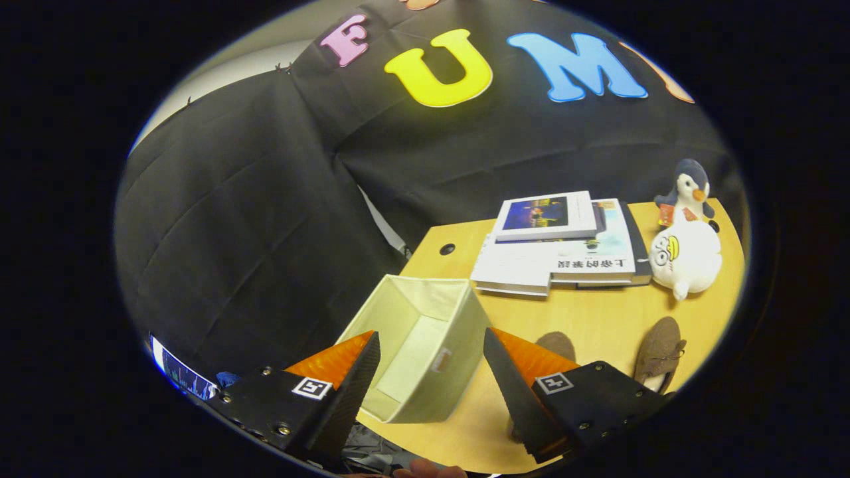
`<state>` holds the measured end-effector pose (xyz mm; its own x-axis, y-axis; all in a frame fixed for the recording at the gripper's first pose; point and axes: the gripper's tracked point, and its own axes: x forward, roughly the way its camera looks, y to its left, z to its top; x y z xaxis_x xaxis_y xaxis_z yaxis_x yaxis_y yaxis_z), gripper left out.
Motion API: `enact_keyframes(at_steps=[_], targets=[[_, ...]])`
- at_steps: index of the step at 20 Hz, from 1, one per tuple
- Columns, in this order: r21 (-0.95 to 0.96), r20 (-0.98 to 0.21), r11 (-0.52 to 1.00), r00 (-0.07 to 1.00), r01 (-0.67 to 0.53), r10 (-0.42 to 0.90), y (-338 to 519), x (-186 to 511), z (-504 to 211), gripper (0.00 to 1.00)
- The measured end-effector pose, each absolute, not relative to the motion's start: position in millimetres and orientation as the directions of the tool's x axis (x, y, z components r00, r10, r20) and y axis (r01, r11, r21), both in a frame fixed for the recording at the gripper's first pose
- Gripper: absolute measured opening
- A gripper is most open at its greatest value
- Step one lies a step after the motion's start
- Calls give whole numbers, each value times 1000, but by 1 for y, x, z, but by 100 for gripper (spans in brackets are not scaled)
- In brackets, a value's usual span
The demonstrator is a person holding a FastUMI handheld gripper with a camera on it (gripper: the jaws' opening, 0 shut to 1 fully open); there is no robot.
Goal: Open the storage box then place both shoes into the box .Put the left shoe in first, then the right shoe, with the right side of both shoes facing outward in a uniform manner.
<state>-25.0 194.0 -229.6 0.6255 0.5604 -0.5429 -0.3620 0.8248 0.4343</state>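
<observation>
The gripper (431,375) hangs above the near edge of the wooden worktop (597,318) with its fingers spread wide apart and gripping nothing. Between the fingers and just ahead of them sits the storage box (425,345), a cream fabric box with its top open and its inside bare; it stands at the left end of the worktop, near the front edge, and neither finger touches it. To the right of the box, two brown shoes lie on the worktop: one shoe (556,345) shows only partly behind the right finger, and the other shoe (659,352) lies further right, near the worktop's right edge, apart from the first. Beyond the box, toward the far side, a stack of books (564,249) rests flat on the worktop. Just to the right of the stack lies a white plush toy (687,257), and behind it, at the far right corner, stands a plush penguin (690,189). A small round hole (447,249) sits in the worktop to the left of the books.
</observation>
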Motion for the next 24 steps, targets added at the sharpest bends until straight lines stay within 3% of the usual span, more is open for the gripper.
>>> enact_keyframes(at_steps=[7,15,18,19,22,24], targets=[[315,-708,929,603,-195,367,116,-39,-318,95],[198,-859,968,448,-154,247,91,-55,-409,84],[181,-877,974,425,-138,223,89,-42,-429,84],[170,-881,977,424,-131,210,89,-35,-435,78],[172,-895,975,391,-138,213,96,-25,-450,75],[200,-895,968,374,-153,244,108,-27,-450,39]])
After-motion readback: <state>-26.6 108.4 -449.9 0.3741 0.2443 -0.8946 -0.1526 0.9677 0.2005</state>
